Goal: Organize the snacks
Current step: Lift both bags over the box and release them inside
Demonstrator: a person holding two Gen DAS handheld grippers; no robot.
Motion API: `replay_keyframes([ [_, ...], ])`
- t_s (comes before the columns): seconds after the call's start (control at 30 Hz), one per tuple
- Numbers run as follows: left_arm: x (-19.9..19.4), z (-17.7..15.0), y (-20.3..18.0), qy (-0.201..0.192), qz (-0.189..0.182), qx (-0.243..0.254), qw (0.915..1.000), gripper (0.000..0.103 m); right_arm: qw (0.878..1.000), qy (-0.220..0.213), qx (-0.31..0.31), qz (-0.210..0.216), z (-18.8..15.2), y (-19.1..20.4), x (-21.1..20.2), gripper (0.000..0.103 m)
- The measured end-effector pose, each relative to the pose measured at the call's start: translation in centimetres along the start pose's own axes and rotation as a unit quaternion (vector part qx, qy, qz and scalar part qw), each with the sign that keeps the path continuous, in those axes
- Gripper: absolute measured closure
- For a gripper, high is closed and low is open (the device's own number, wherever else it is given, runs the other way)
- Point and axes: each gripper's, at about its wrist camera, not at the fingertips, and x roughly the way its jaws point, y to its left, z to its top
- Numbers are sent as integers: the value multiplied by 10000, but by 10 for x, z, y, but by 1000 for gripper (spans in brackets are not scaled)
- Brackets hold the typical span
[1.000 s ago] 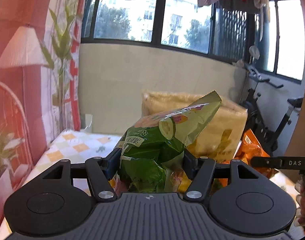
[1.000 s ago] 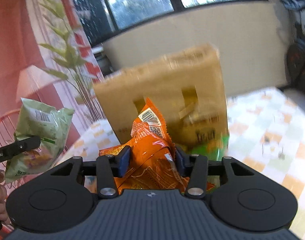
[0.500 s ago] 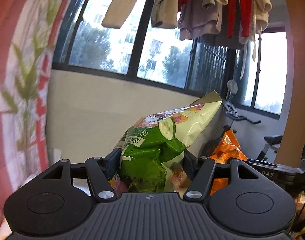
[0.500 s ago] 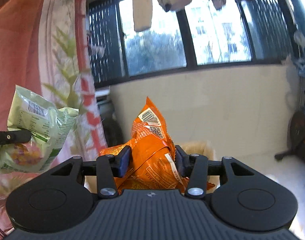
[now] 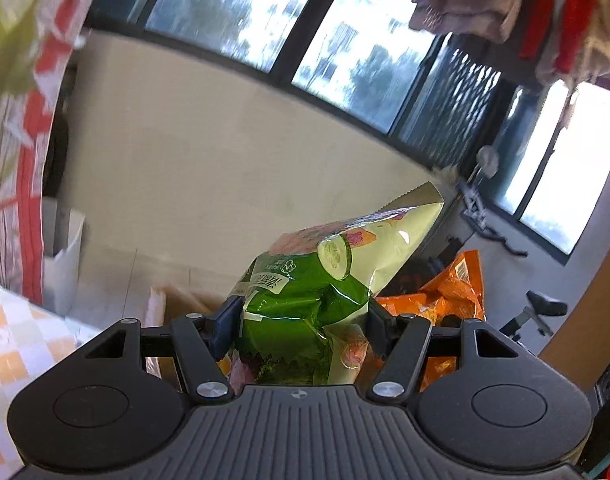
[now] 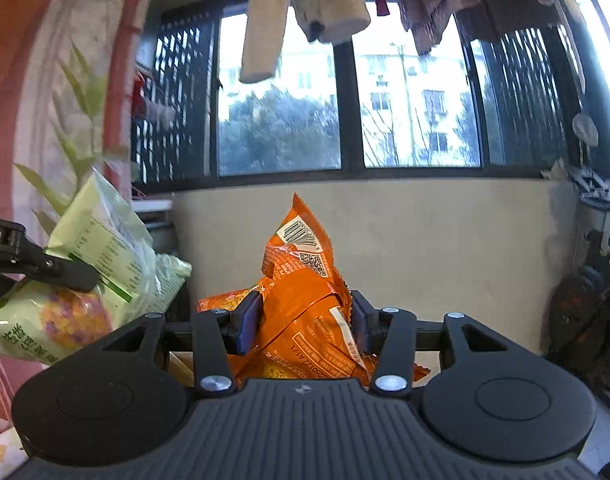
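Observation:
My left gripper (image 5: 303, 326) is shut on a green snack bag (image 5: 325, 280) with a cucumber slice printed on it, held up in the air. My right gripper (image 6: 305, 320) is shut on an orange snack bag (image 6: 305, 280) with a barcode at its top. In the left wrist view the orange bag (image 5: 453, 292) shows to the right behind the green one. In the right wrist view the green bag (image 6: 101, 264) and the left gripper's finger (image 6: 45, 264) show at the left. A brown paper bag's open rim (image 5: 177, 300) shows low, just left of the left fingers.
A checkered tablecloth (image 5: 9, 336) lies at the lower left. A cream wall (image 6: 445, 248) under dark-framed windows (image 6: 409, 112) is ahead. Laundry (image 6: 305, 4) hangs above. An exercise bike (image 6: 593, 312) stands at the right. A pink curtain with leaf print (image 6: 65, 92) hangs at the left.
Both grippers have risen and tilted with their bags still held. The paper bag has dropped almost out of both views. The two snack bags are now closer together.

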Motion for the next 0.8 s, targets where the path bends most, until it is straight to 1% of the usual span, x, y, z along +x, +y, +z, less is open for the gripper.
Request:
replay_keyframes([
  [0.13,39,-12,8,321,300,-21,9990,36,9992,322,218,-55,-14,-5,21,55],
  [0.23,63,-25,18,656,491,-69,9966,35,9970,646,416,-120,-25,-7,34,54],
  [0.3,76,-34,27,917,709,-47,9932,34,9947,877,524,-124,-28,-9,41,53],
  [0.37,84,-39,31,1089,802,22,9908,32,9915,1168,566,-126,-31,-10,45,47],
  [0.4,80,-40,35,1083,798,53,9909,30,9901,1284,553,-135,-32,-9,46,41],
  [0.43,78,-40,36,1056,831,93,9909,25,9895,1342,528,-135,-32,-10,45,29],
  [0.47,75,-39,36,1024,893,165,9906,23,9898,1326,510,-131,-34,-11,41,25],
  [0.53,63,-33,43,954,971,243,9904,21,9909,1252,484,-93,-32,-12,33,24],
  [0.63,49,-23,37,793,880,305,9925,21,9909,1258,472,-3,-32,-13,20,24],
  [0.7,31,-22,34,622,871,324,9937,21,9914,1227,449,102,-33,-13,9,24],
  [0.8,14,-19,34,416,790,371,9953,22,9916,1219,400,175,-34,-9,-1,23],
])
